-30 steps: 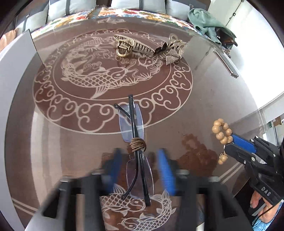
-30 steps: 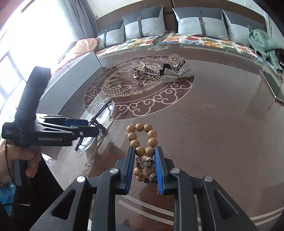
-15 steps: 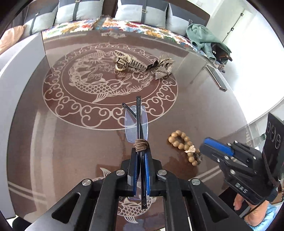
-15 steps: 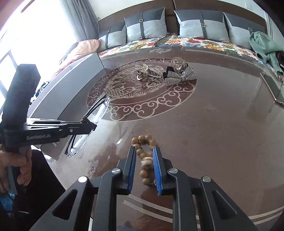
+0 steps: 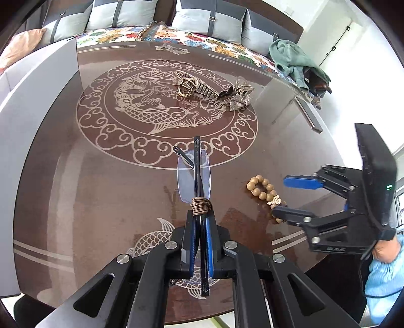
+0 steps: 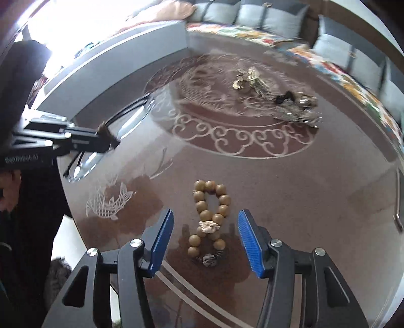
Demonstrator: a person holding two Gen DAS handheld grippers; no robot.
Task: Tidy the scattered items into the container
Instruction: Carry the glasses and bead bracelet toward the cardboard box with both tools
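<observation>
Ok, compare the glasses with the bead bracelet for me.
The glasses are clamped in the left gripper, off the table; the bead bracelet lies on the table between the opening right gripper jaws, untouched. Glasses are clear-lensed and thin-framed; the bracelet is round tan beads.

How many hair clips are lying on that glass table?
2. A gold claw clip lies on the fish pattern at the far side of the table. A sparkly bow clip lies just right of it, the two close together. None other shows.

Home living room: cushioned sofa (image 5: 156, 15), ornamental table (image 5: 101, 176).
</observation>
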